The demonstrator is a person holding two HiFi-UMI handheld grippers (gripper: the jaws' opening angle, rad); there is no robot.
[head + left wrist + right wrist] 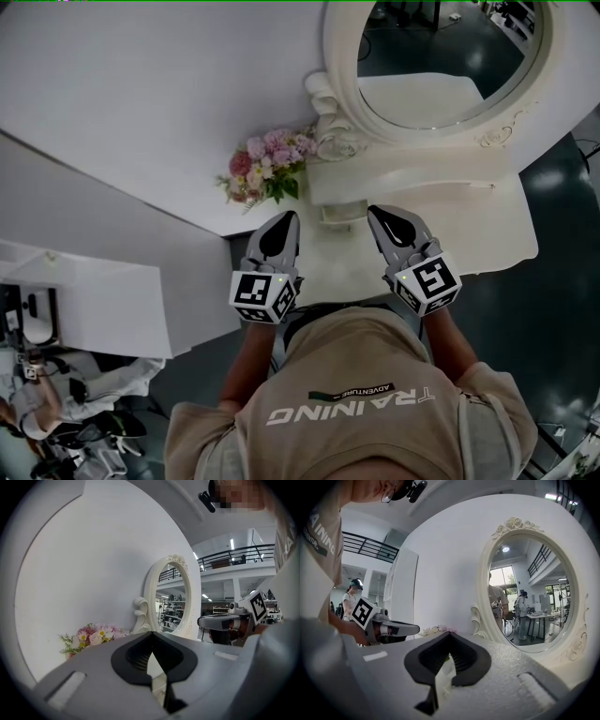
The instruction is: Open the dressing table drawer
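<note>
The cream dressing table (pixel 478 230) stands in front of me, with an oval mirror (pixel 339 89) rising from its back. Between my two grippers in the head view I see a small cream drawer front (pixel 338 214) on the table's raised tier. My left gripper (pixel 285 219) hovers over the table's left end, jaws together and empty. My right gripper (pixel 377 215) is level with it, a short way to the right, also shut on nothing. The left gripper view shows the closed tips (pixel 151 633) before the mirror (pixel 174 597). In the right gripper view the tips (pixel 451 634) meet below the mirror (pixel 529 597).
A bunch of pink flowers (pixel 267 169) sits at the table's left corner against the white wall (pixel 141 94). A white desk (pixel 84 300) and a seated person (pixel 52 398) are at lower left. Dark floor (pixel 562 281) lies to the right.
</note>
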